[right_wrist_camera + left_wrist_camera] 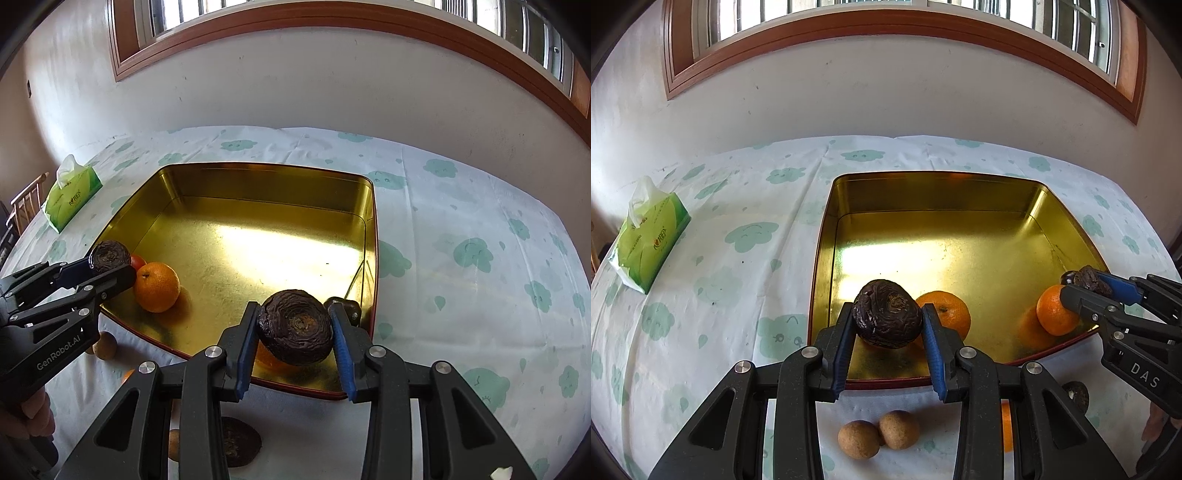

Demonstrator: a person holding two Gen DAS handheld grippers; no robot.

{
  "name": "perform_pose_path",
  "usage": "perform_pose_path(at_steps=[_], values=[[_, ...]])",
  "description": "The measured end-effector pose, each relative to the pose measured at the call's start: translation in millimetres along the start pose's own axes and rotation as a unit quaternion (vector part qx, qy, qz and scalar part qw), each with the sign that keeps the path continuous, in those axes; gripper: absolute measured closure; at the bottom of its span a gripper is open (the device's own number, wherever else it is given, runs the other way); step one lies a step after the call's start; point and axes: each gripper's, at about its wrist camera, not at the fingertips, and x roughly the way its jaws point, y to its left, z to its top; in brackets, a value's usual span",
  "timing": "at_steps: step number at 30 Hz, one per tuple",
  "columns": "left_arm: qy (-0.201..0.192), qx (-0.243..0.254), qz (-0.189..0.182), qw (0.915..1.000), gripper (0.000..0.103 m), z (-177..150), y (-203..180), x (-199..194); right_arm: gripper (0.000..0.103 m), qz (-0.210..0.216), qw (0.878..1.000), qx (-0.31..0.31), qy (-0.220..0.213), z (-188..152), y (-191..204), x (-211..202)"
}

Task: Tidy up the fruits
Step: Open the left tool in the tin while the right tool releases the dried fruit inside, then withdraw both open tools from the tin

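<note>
Left tongs (888, 325): clamped on a wrinkled dark fruit (886, 314), held over the near edge of the gold tin (942, 192).
Right tongs (295, 328): clamped on a second dark fruit (295, 326), over the tin's near right corner.
Tin: on a cloud-print cloth (738, 236); two oranges (947, 314) (1054, 310) inside by the near wall.
Cloth, nearer than the tin: two brown round fruits (858, 439), another dark fruit (236, 439).
Tissue pack (650, 240): far left, well apart.

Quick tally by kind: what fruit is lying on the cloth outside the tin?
brown round fruits: 2
orange: 1, partly hidden
dark wrinkled passion fruit: 1
Total: 4
</note>
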Motion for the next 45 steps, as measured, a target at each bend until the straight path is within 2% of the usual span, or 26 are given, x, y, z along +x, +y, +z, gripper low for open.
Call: perform_pose_path(at_steps=[4,8,10,14,23,33,45], values=[[0.004,-0.004,-0.001,1.0000,0.066,1,1,0,0.067,-0.001,1.000,0.001,0.001,0,0,0],[0.003,-0.005,0.002,1.0000,0.064,0,1,-2,0.061,-0.003,1.000,-0.002,-0.002,-1,1,-4],[0.003,-0.007,0.000,1.0000,0.060,-1,1,-5,0.059,-0.008,1.000,-0.003,-0.005,0,2,-8],[-0.002,-0.002,0.001,1.0000,0.056,-4,0,-12,0.059,-0.008,1.000,0.000,-0.012,1,2,-17],[-0.019,0.008,-0.006,0.9998,0.056,-15,-8,-41,0.059,-0.007,1.000,0.003,-0.030,-8,8,-49],[-0.023,0.007,-0.006,0.9997,0.056,-53,-11,-73,0.059,-0.011,1.000,0.008,-0.027,-47,15,-75],[-0.003,-0.019,0.015,0.9997,0.056,-120,14,-93,0.059,-0.019,1.000,0.008,0.000,-115,23,-86]])
